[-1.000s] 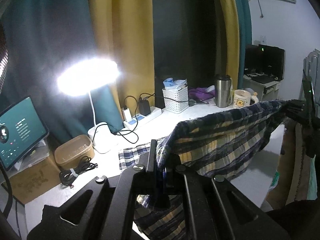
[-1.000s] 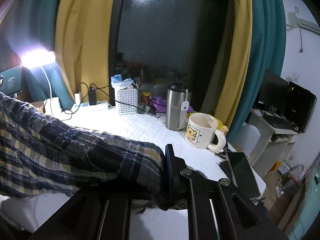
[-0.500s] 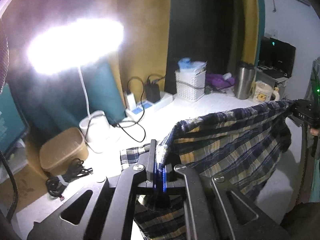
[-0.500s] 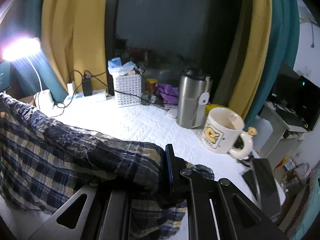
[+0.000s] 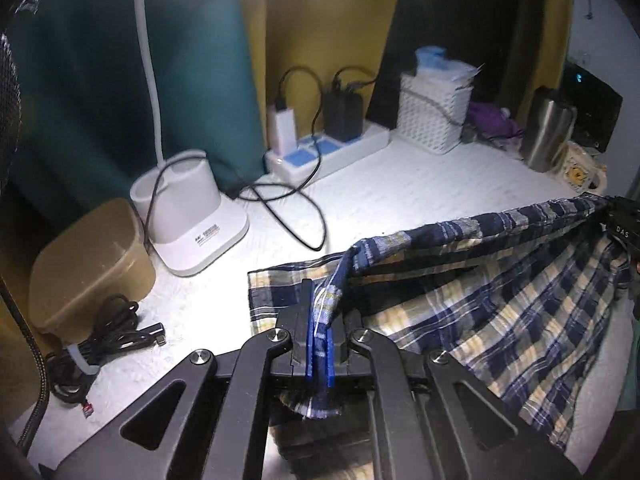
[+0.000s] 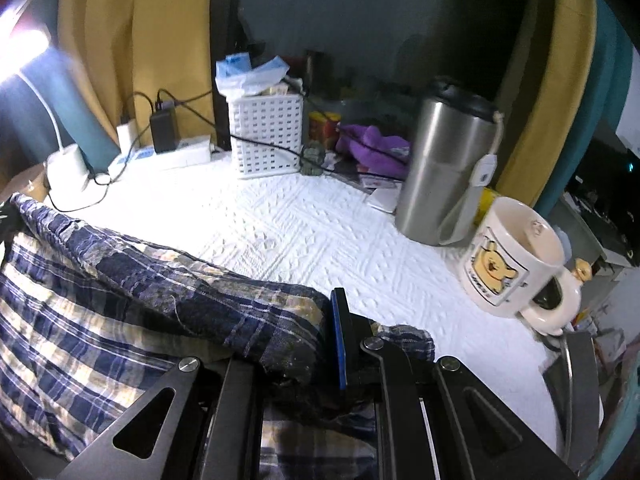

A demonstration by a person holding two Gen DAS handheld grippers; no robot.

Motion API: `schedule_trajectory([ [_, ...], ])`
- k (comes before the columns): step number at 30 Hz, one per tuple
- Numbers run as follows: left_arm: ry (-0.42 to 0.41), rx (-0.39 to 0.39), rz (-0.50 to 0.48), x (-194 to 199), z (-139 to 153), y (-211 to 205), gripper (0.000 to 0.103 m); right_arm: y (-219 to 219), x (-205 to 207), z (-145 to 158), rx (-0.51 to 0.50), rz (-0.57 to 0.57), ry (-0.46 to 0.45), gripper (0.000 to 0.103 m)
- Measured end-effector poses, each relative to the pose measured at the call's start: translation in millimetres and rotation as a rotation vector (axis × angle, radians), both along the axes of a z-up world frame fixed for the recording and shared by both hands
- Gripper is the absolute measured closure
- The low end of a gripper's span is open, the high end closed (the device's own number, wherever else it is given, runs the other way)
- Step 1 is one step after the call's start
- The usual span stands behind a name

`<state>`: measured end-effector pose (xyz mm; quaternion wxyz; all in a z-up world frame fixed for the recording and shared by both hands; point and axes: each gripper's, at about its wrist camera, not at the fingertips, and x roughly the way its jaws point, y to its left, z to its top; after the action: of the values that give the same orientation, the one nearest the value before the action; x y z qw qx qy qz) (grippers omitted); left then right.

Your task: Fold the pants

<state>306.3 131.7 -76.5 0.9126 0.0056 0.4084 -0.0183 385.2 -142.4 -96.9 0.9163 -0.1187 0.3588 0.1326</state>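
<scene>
The pants (image 5: pixel 500 312) are blue, navy and cream plaid. Their top edge is stretched between my two grippers above the white textured table (image 5: pixel 400 196). My left gripper (image 5: pixel 320 332) is shut on one end of that edge, with blue pads pinching the cloth. My right gripper (image 6: pixel 328 336) is shut on the other end; it shows far right in the left wrist view (image 5: pixel 620 224). The rest of the pants (image 6: pixel 80 320) hangs down, and a lower part lies on the table (image 5: pixel 276 292).
Along the back stand a lamp base (image 5: pixel 188 216), a power strip with chargers (image 5: pixel 328 148) and a white basket (image 6: pixel 266 136). A steel tumbler (image 6: pixel 444 168) and a cartoon mug (image 6: pixel 516 256) stand at the right. A tan box (image 5: pixel 88 260) and coiled cable (image 5: pixel 100 336) are at the left.
Both grippers have moved forward and lower toward the table with the pants' edge still held. The lamp head has left the left wrist view; the mug and tumbler appear closer.
</scene>
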Motion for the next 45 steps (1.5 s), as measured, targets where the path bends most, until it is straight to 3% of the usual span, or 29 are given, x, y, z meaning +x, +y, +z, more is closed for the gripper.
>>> schedule_trajectory([
  [8, 0.065, -0.051, 0.049, 26.3, -28.9, 26.0, 0.094, 18.1, 22.2, -18.3, -0.047, -0.005, 0.035, 0.091],
  [11, 0.082, -0.09, 0.079, 35.0, -34.5, 37.5, 0.086, 21.5, 27.7, -21.8, -0.068, -0.012, 0.036, 0.091],
  [14, 0.098, -0.055, 0.141, 40.8, -41.2, 48.5, 0.084, 23.4, 34.1, -26.5, -0.093, -0.018, 0.05, 0.091],
  [19, 0.096, -0.073, 0.181, 36.5, -40.0, 65.0, 0.084, 20.7, 39.5, -27.7, -0.098, -0.028, 0.07, 0.084],
  [22, 0.086, -0.073, 0.172, 30.3, -34.6, 64.4, 0.084, 17.4, 38.3, -22.4, -0.105, -0.038, 0.063, 0.071],
  [23, 0.085, -0.074, 0.167, 29.2, -33.2, 63.6, 0.082, 15.3, 36.8, -20.0, -0.11, -0.04, 0.06, 0.06],
  [24, 0.086, -0.074, 0.158, 27.2, -31.0, 61.4, 0.078, 13.7, 35.7, -18.1, -0.113, -0.042, 0.055, 0.038],
  [25, 0.085, -0.073, 0.153, 27.5, -30.4, 58.4, 0.075, 11.0, 34.2, -15.8, -0.115, -0.046, 0.05, 0.026],
  [26, 0.08, -0.072, 0.147, 24.3, -28.4, 55.6, 0.071, 7.3, 32.0, -13.1, -0.121, -0.059, 0.042, 0.005],
  [27, 0.077, -0.068, 0.145, 22.7, -27.8, 52.6, 0.069, 3.9, 30.6, -11.3, -0.13, -0.078, 0.027, 0.003],
  [34, 0.032, -0.028, 0.177, 0.5, -7.4, 42.1, 0.068, -44.6, 16.7, 7.4, -0.118, -0.221, -0.021, 0.003],
  [40, 0.048, -0.017, 0.111, -21.7, -5.1, 12.2, 0.067, -57.2, -7.2, 6.6, -0.093, -0.197, -0.004, 0.003],
  [45, 0.082, -0.061, 0.119, -51.4, -13.7, 0.9, 0.062, -68.3, -27.8, -5.4, -0.049, -0.202, 0.042, 0.003],
])
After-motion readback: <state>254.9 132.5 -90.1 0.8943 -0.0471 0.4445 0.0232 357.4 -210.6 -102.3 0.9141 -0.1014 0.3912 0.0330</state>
